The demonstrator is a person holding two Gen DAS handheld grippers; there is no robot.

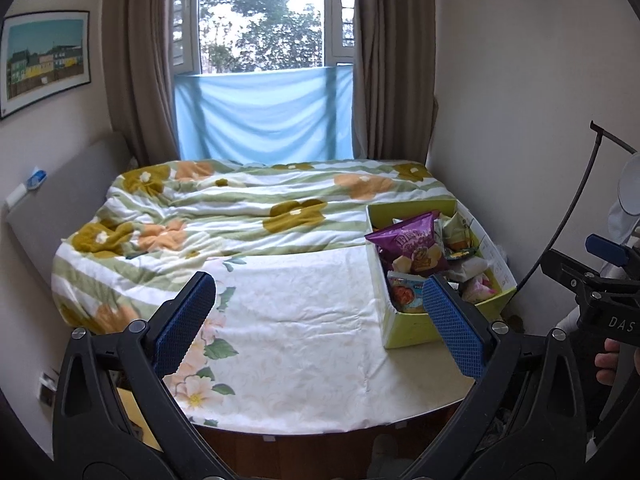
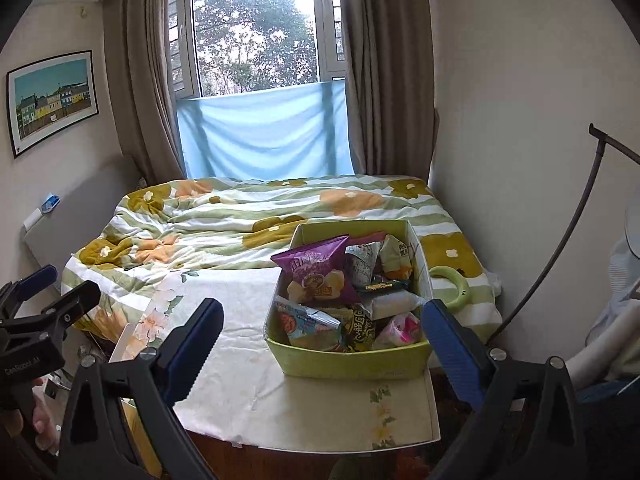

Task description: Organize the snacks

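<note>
Two grippers hang above the near edge of the bed, both with their blue-padded fingers spread wide and nothing between them. The left gripper (image 1: 318,316) sits over the bare pale sheet (image 1: 296,320) toward the bed's near left part; the right gripper (image 2: 322,344) faces the box head on, and a hand (image 1: 608,362) grips its handle at the right rim of the left wrist view. The green cardboard box (image 2: 352,362) stands on the sheet at the near right corner of the bed, close to the near edge, its top open. It is full of snack packets piled loosely: a blue and red packet (image 2: 308,324) against the near left wall, a dark packet with yellow lettering (image 2: 360,328) beside it, a pink and white packet (image 2: 402,326) in the near right corner, and a purple chip bag (image 2: 318,272) lying tilted on top toward the far left. More crumpled pale packets fill the far right part. Just beyond the box's right wall a light green ring-shaped object (image 2: 450,286) lies on the duvet. The floral green-striped duvet (image 1: 224,208) covers the far half of the bed, rumpled. Behind the far edge hangs a light blue cloth (image 1: 264,114) under the window (image 1: 260,16), with brown curtains either side, and a framed picture (image 1: 44,58) hangs on the left wall
</note>
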